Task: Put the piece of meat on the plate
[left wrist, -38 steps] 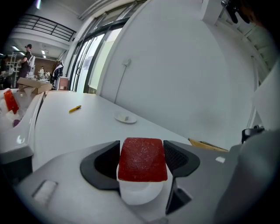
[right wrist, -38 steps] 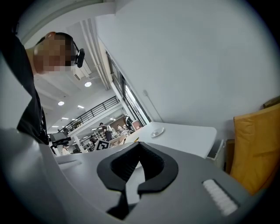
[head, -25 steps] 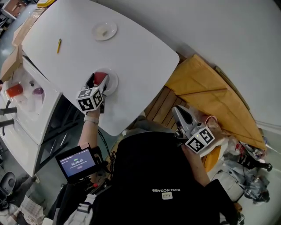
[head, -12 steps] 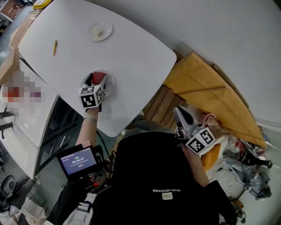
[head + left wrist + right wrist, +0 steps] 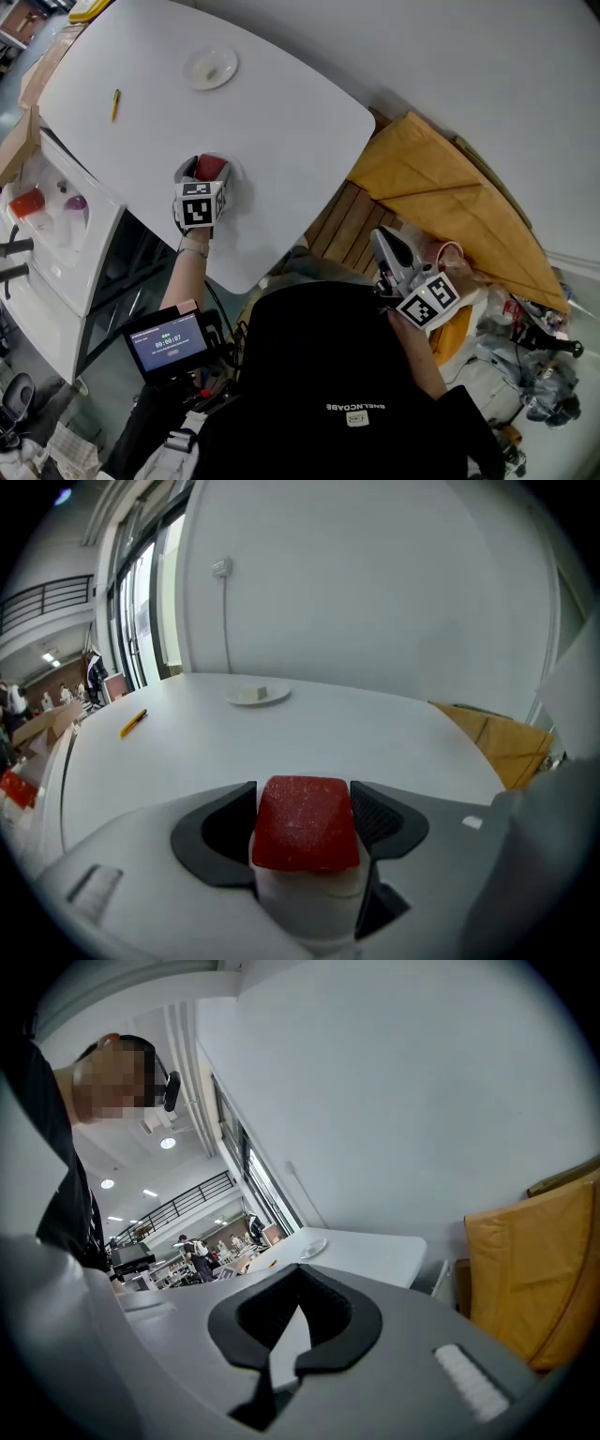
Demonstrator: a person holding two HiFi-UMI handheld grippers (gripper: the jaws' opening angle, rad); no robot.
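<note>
Placing step, near its end by the look of it. Holding the red piece of meat in the left claw, pads pressed to both flanks, right over the near plate by the edge of the white table. Cannot tell whether already resting on the plate or just clear of it. Keeping the right claw clenched and empty, well off to the side. Next, probably: settle the meat flat, release, then draw back straight without dragging it. No call to touch the far plate or the yellow pencil.
</note>
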